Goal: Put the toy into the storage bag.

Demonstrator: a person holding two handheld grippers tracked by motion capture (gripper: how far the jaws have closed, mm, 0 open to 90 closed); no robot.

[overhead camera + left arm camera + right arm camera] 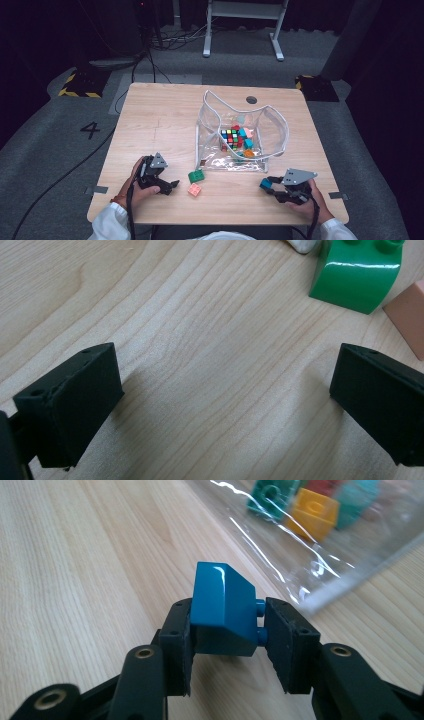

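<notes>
My right gripper [227,630] clenched the blue brick [225,610] above the table [165,112], near the clear bag [277,127]; my left gripper [225,400] stood released beside the green brick [357,277].

Two loose bricks [195,182] sit near the bag's [280,131] left corner; more blocks [237,139] lie inside it, mid-table [160,120].

blue brick [225,610] | glossy, sloped top, studs sideways | clamped above table, near bag
</notes>
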